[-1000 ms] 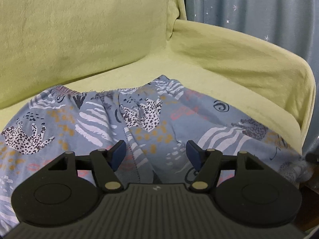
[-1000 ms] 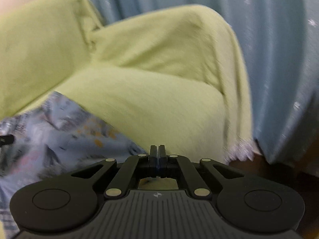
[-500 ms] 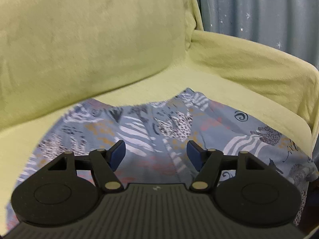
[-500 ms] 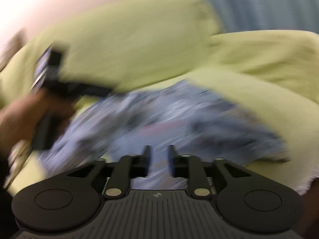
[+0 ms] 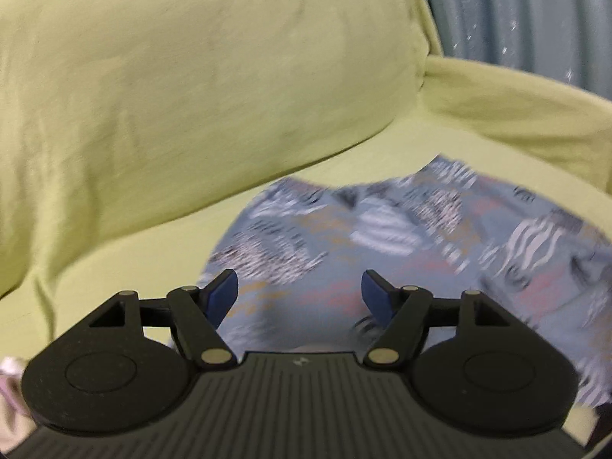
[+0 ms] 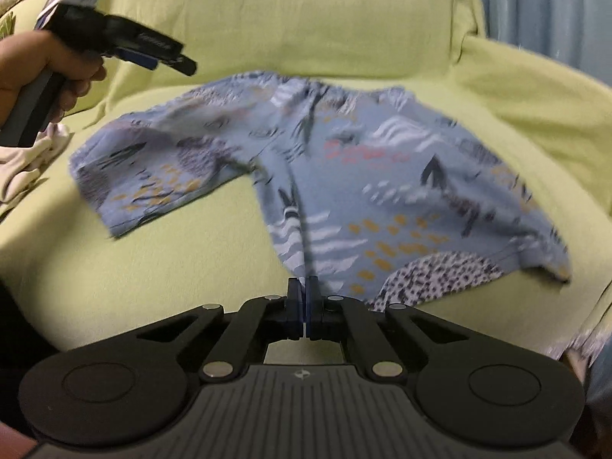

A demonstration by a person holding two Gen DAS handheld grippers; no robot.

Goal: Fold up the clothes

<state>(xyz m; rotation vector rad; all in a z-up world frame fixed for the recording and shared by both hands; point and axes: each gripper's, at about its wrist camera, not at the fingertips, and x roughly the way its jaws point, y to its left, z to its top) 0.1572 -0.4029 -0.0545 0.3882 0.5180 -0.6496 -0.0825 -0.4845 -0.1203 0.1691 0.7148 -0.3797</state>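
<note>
The blue animal-print cotton shorts (image 6: pixel 344 176) are lying spread flat on the yellow-green sofa seat (image 6: pixel 172 260). The right hand-held gripper (image 6: pixel 303 306), clenched empty a second ago, is now pinching their near hem and should be carrying it straight across toward the waistband. The left hand-held gripper (image 5: pixel 298 294) is hovering released above the shorts' left leg, having drawn back.

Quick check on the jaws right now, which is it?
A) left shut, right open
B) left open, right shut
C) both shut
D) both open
B: in the left wrist view the left gripper has its jaws spread wide with the patterned shorts visible between them, while in the right wrist view the right gripper has its jaws pressed together at the near hem of the shorts.
</note>
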